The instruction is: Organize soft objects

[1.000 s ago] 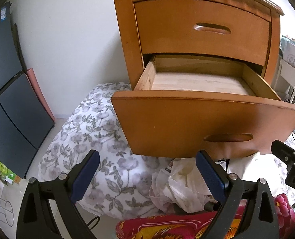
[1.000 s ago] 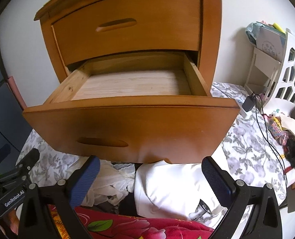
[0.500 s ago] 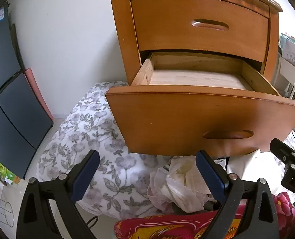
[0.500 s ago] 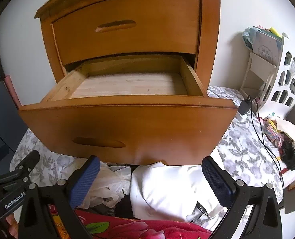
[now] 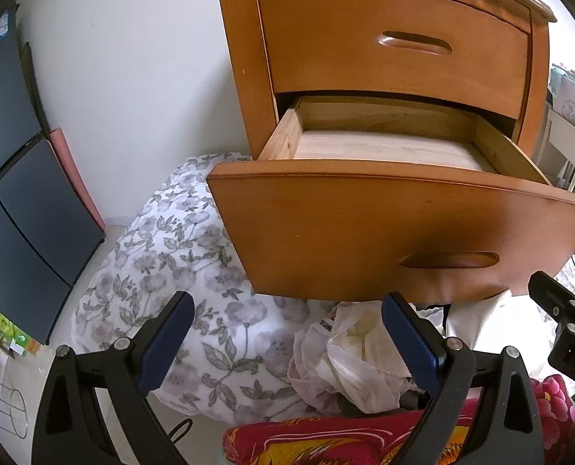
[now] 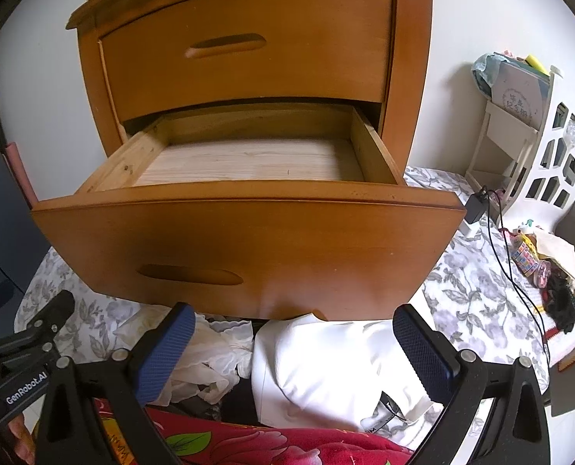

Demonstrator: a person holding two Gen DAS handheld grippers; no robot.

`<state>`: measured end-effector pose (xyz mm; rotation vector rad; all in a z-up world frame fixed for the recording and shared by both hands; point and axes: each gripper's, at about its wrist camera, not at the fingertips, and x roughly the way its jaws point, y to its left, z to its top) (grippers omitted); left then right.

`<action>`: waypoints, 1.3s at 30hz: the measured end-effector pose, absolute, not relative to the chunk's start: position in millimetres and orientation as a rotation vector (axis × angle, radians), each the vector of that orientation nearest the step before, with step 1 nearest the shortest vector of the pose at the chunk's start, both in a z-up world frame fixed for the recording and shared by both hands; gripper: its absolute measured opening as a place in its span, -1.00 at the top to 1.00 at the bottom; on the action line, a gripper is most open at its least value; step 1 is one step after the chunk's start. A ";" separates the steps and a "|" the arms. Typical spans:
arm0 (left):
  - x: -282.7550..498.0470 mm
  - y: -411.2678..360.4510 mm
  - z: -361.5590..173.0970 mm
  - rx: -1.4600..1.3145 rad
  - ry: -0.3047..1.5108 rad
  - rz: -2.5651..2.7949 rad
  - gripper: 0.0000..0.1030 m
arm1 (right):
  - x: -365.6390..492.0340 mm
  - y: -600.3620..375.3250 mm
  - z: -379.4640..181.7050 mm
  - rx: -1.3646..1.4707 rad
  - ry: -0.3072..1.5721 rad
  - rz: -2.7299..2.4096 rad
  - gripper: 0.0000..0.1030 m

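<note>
**Both grippers wide over the clothes pile, lower drawer pulled out**

While the lower drawer (image 6: pixel 248 248) of the wooden nightstand (image 5: pixel 244 77) stands pulled out, with only its bare pale board floor showing, both grippers hang low in front of it with nothing between their fingers. The left gripper (image 5: pixel 283 339) has its jaws spread wide; its left blue pad sits over the floral quilt (image 5: pixel 163 248), its right pad over a crumpled sheer white garment (image 5: pixel 349 364). The right gripper (image 6: pixel 295 343) is just as wide apart, and a folded white garment (image 6: pixel 326 364) lies below the gap, nearer its right finger, with a small black label at its lower edge. The sheer garment (image 6: pixel 209 352) lies just left of the folded one, under the drawer front's lower edge; something dark sits between them, too hidden to tell what. A red flowered blanket (image 6: pixel 256 445) runs across the bottom of both views, nearest the cameras. The upper drawer (image 6: pixel 248 46) is shut. Right of the nightstand a white cut-out rack (image 6: pixel 558 155) stands on the quilt, with a black cable (image 6: pixel 504 248) trailing past it and small clutter (image 6: pixel 539 263) beside. At far left is a dark panelled surface (image 5: pixel 12 201)
</note>
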<state>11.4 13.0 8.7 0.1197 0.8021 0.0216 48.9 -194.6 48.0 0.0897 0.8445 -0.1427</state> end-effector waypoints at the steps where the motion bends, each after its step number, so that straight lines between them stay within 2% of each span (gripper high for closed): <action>1: 12.2 13.1 8.2 0.119 0.805 0.021 -0.89 | 48.9 -194.5 47.8 0.090 0.845 -0.142 -1.00; 39: 12.4 13.8 5.4 0.120 0.831 0.018 -0.89 | 50.6 -195.3 44.5 0.095 0.858 -0.136 -1.00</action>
